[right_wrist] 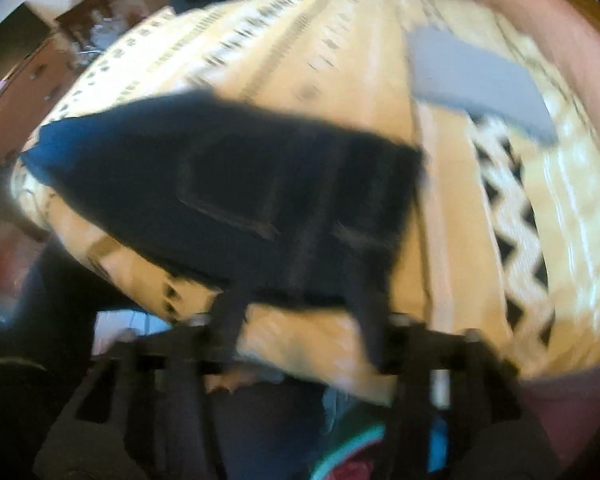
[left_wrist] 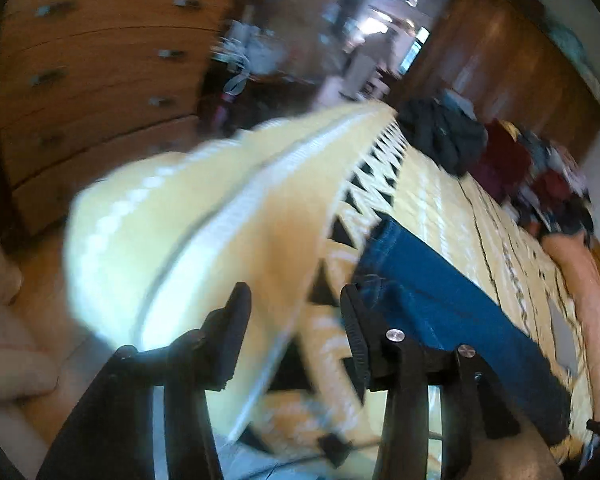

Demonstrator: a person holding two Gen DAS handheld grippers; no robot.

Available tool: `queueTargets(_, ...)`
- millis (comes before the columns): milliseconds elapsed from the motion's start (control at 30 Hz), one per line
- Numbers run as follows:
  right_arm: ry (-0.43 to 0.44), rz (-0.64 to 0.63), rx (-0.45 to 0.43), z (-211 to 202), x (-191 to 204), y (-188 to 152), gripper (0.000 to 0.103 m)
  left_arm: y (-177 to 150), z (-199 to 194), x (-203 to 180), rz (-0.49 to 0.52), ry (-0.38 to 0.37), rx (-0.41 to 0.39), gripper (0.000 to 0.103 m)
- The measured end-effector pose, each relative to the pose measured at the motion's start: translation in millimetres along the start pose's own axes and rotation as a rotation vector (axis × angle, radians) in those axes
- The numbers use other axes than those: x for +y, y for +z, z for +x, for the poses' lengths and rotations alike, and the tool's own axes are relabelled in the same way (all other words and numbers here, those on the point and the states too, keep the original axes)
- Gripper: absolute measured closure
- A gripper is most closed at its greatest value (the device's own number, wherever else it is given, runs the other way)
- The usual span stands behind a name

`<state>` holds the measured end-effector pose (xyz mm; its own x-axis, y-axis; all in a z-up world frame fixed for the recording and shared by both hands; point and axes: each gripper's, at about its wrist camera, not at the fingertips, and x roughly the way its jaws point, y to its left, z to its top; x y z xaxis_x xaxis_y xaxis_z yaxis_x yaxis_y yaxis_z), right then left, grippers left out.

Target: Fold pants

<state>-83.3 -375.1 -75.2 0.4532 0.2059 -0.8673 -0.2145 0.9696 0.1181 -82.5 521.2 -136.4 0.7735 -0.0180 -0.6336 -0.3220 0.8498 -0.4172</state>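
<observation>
Both your left gripper (left_wrist: 296, 312) and right gripper (right_wrist: 300, 320) stand spread and empty, letting the jeans (right_wrist: 240, 184) lie flat ahead on the bed (right_wrist: 340, 60).

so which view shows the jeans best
The right wrist view: the jeans fill its middle, nearly whole, with a back pocket visible, though blurred. The left wrist view shows only a sharper blue strip of them along the bed.

Blue denim pants (left_wrist: 440, 292), woven patterned bedspread (left_wrist: 432, 196), glossy wooden dresser (left_wrist: 100, 72)
</observation>
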Motion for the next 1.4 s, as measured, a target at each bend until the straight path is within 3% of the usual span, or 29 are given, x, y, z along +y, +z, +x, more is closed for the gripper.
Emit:
queueTargets(133,0.149,-0.118,-0.042,38.7,72.4,64.9,0.043,-19.0,-21.8,-7.2,-0.014,-0.099,-0.003,0.056)
queueTargets(200,0.214,-0.161,-0.04,62.6,108.8,87.7,0.043,-26.3,-14.5,-15.4,-0.037,-0.163,0.043,0.056)
queueTargets(333,0.381,-0.28,-0.03,111.0,219.8,132.3,0.043,-25.8,12.7,-32.6,-0.098,-0.235,0.102,0.056)
queueTargets(400,0.446,-0.352,-0.004,134.9,276.0,143.9,0.043,-21.6,25.2,-39.9,-0.149,-0.26,0.116,0.056)
queueTargets(533,0.49,-0.473,0.035,167.7,353.2,146.5,0.044,-10.9,34.1,-60.5,-0.2,-0.305,0.102,0.054)
queueTargets(700,0.544,-0.48,0.058,172.5,382.1,135.7,0.044,-13.8,52.6,-75.5,-0.185,-0.126,0.169,0.054)
queueTargets(900,0.547,-0.48,0.075,167.7,391.6,134.8,0.044,-19.9,70.3,-75.1,-0.219,-0.056,0.154,0.055)
queueTargets(933,0.543,-0.474,0.076,168.2,389.0,135.4,0.044,-18.7,74.0,-78.2,-0.204,-0.042,0.149,0.06)
queueTargets(967,0.539,-0.466,0.075,169.8,391.9,138.7,0.044,-16.5,75.7,-80.2,-0.19,-0.03,0.142,0.081)
queueTargets(1000,0.541,-0.457,0.076,170.8,390.6,140.2,0.044,-12.4,78.4,-83.9,-0.17,-0.007,0.133,0.094)
queueTargets(1067,0.545,-0.433,0.077,173.3,389.3,143.3,0.044,-4.4,75.7,-87.7,-0.155,-0.039,0.106,0.097)
queueTargets(1167,0.549,-0.419,0.077,174.3,386.8,143.8,0.044,7.3,47.8,-94.3,-0.127,-0.215,-0.026,0.097)
queueTargets(1233,0.552,-0.418,0.084,176.7,387.2,142.1,0.044,3.5,36.1,-84.3,-0.121,-0.294,-0.075,0.097)
queueTargets(1300,0.551,-0.418,0.101,181.1,388.1,138.5,0.044,-9.8,51.9,-57.8,-0.172,-0.287,-0.021,0.095)
queueTargets(1333,0.553,-0.418,0.115,184.6,389.1,135.6,0.044,-20.2,68.1,-37.8,-0.227,-0.259,0.041,0.088)
queueTargets(1367,0.554,-0.419,0.126,187.3,390.3,133.9,0.044,-31.2,84.5,-20.0,-0.282,-0.217,0.118,0.09)
queueTargets(1400,0.553,-0.422,0.138,189.9,391.7,131.9,0.044,-38.2,91.5,-8.7,-0.322,-0.253,0.141,0.089)
